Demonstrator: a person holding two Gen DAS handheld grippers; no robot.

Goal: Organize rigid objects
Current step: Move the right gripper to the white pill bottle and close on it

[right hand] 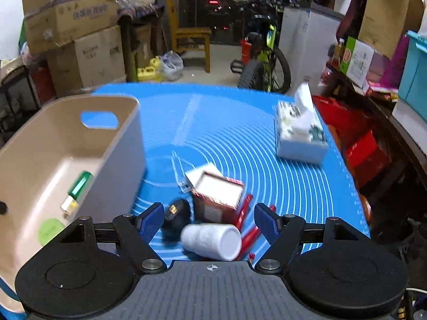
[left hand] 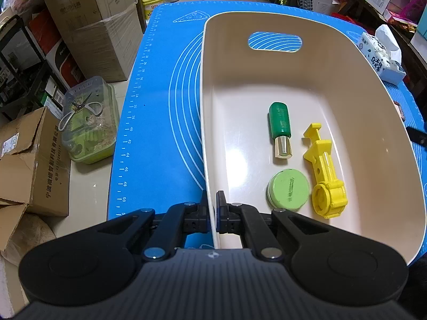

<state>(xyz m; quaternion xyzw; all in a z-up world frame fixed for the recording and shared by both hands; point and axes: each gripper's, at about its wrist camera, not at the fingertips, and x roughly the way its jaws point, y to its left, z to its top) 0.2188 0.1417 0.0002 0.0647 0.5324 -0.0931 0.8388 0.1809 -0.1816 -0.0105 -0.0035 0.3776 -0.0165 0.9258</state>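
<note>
Between the spread fingers of the right gripper (right hand: 208,222) lies the white cup (right hand: 212,241), long axis crosswise; the left gripper (left hand: 212,208) clamps the bin (left hand: 205,133) wall.

Red box (right hand: 217,196) blurred; black object (right hand: 177,213) (behind cup (right hand: 212,241)) unidentifiable.

Bright indoor light, sharp left view, motion-blurred right view, fisheye bending at edges, dark corners

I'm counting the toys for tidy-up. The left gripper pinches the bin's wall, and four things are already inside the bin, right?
Not quite: three things, not four. The left wrist view shows the left gripper pinching the bin wall, and inside lie a green bottle, a green tin and a yellow part.
</note>
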